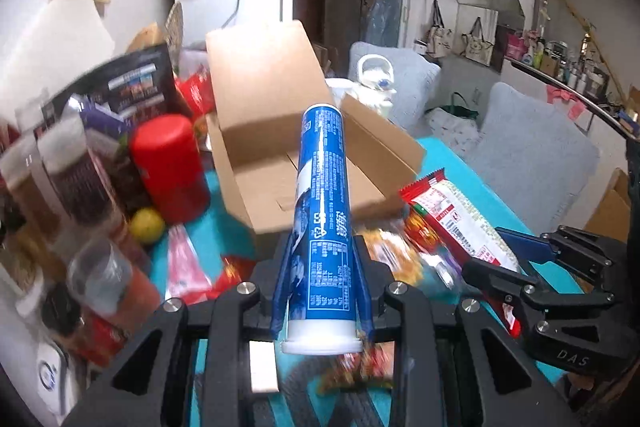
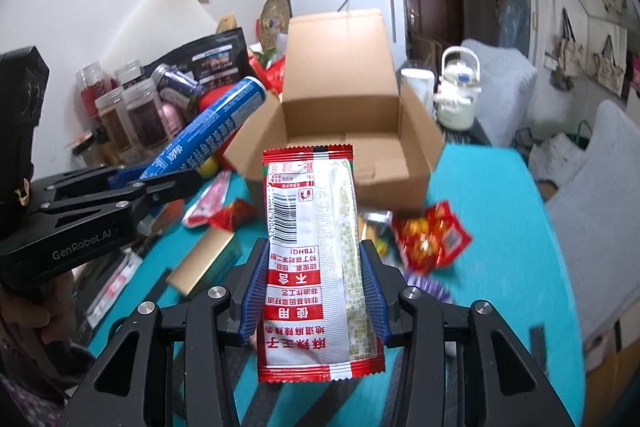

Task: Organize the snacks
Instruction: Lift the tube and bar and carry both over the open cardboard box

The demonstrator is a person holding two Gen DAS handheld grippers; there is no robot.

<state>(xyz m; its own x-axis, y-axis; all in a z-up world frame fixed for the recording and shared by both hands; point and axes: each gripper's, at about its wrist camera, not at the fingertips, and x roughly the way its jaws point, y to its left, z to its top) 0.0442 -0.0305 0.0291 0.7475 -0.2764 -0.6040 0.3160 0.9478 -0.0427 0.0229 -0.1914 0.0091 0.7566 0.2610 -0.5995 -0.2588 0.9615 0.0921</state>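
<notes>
Snacks are both aloft before the open brown cardboard box (image 2: 352, 131): the left gripper (image 1: 322, 291) clamps a blue cylindrical tube (image 1: 324, 211), the right gripper (image 2: 314, 287) pinches a red-and-white foil packet (image 2: 310, 259). The floppy packet could slip free or snag the box's flap.

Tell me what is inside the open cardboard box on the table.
The cardboard box shows only bare cardboard floor, no snacks. In the left wrist view the blue tube covers part of the floor; the near wall hides the front strip in both views.
</notes>
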